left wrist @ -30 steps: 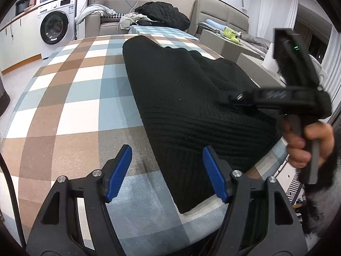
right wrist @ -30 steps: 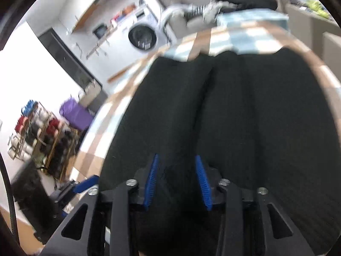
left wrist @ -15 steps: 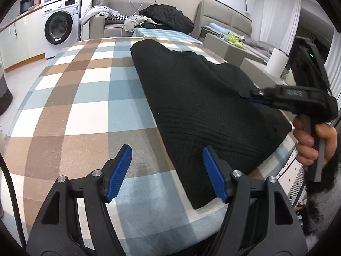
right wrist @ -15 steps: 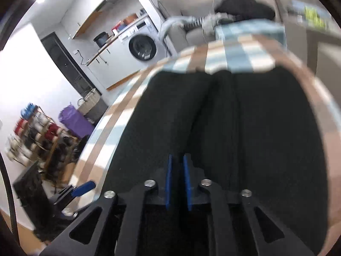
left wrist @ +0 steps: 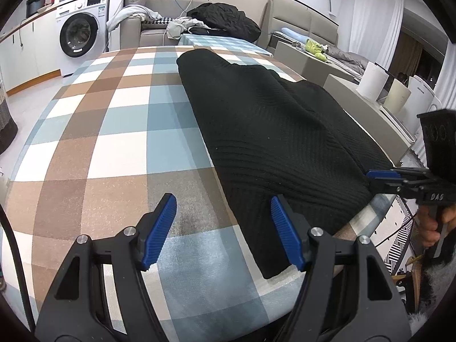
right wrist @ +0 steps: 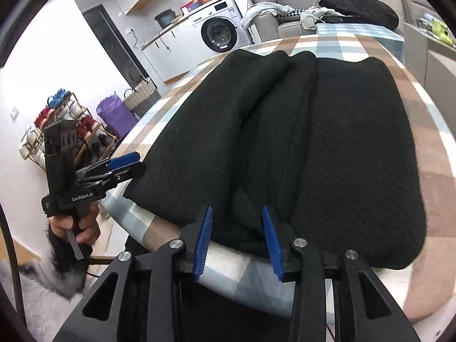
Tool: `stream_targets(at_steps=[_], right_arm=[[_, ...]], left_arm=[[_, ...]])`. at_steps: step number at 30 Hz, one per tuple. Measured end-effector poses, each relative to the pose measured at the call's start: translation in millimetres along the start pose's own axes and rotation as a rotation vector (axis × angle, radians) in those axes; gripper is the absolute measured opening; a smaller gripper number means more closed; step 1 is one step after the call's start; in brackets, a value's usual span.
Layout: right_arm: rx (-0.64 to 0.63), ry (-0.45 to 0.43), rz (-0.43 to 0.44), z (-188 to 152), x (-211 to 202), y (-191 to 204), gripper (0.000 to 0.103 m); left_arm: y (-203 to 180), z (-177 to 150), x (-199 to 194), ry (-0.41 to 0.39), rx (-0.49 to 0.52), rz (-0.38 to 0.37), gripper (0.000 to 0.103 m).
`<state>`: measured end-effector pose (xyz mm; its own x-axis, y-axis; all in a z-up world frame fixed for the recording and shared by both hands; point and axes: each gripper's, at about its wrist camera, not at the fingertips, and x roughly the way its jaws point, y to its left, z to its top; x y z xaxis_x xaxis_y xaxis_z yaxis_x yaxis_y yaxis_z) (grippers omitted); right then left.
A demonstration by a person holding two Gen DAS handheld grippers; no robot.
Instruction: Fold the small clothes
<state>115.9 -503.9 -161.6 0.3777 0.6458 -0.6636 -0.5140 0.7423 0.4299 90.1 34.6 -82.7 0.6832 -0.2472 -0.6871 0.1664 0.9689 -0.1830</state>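
A black knit garment (left wrist: 273,131) lies folded lengthwise on the checked tablecloth (left wrist: 119,148). My left gripper (left wrist: 223,199) hovers open above the cloth next to the garment's near left corner, with nothing between its fingers. My right gripper (right wrist: 237,209) is at the garment's (right wrist: 313,148) near edge, where a central ridge of fabric ends. Its jaws are opening, and the bunched fabric sits between the blue pads (right wrist: 203,242) without being pressed. Each gripper shows in the other's view: the right gripper (left wrist: 382,175) at the garment's right side, the left gripper (right wrist: 122,161) off its left corner.
Beyond the table stand a washing machine (left wrist: 79,37) and a sofa (left wrist: 159,28) piled with clothes. A shoe rack (right wrist: 65,125), a basket (right wrist: 139,97) and a purple bag (right wrist: 114,114) stand on the floor to the left. Paper rolls (left wrist: 373,82) stand on a counter at the right.
The right gripper drew back from over the garment's middle to its near right edge, shut on the fabric ridge. Its jaws have now parted. The left gripper stayed put and open.
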Motion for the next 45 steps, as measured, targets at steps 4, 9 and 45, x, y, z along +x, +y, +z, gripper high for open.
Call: stream_targets(at_steps=[4, 9, 45], right_arm=[[-0.040, 0.008, -0.018, 9.3, 9.1, 2.4, 0.042], [-0.060, 0.062, -0.037, 0.0, 11.1, 8.8, 0.042], [0.201, -0.031, -0.099, 111.4, 68.5, -12.2, 0.032]], left_arm=[[-0.4, 0.2, -2.1, -0.018, -0.002, 0.008, 0.066], [4.6, 0.3, -3.0, -0.023, -0.026, 0.007, 0.066], [4.9, -0.6, 9.6, 0.021, -0.053, -0.035, 0.068]])
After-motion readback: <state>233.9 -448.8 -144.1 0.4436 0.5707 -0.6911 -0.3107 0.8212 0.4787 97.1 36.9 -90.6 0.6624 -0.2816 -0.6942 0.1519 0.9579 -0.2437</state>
